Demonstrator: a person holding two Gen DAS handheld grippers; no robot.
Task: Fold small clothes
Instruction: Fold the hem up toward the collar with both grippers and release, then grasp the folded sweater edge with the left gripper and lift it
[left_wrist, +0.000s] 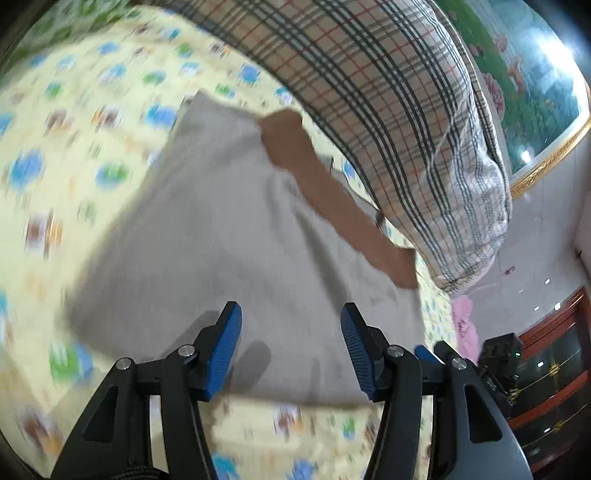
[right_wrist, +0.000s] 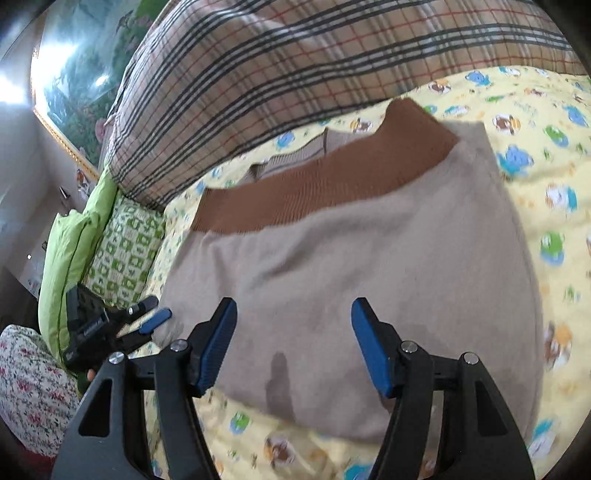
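Observation:
A small beige knit garment (left_wrist: 207, 229) with a brown ribbed band (left_wrist: 332, 206) lies flat on a yellow cartoon-print bedsheet (left_wrist: 74, 122). My left gripper (left_wrist: 291, 325) is open and empty, hovering over the garment's near edge. In the right wrist view the same garment (right_wrist: 369, 266) lies with its brown band (right_wrist: 314, 184) at the far side. My right gripper (right_wrist: 293, 321) is open and empty above the garment's near edge. The left gripper (right_wrist: 147, 317) shows at the garment's left edge there; the right gripper (left_wrist: 436, 350) shows at the right edge in the left wrist view.
A large plaid quilt (left_wrist: 388, 110) lies folded behind the garment. Green pillows (right_wrist: 92, 240) and a floral cushion (right_wrist: 29, 384) sit at the left. A pink cloth (left_wrist: 465, 325) and a dark wooden cabinet (left_wrist: 554, 369) are at the right. A framed painting (left_wrist: 535, 74) hangs on the wall.

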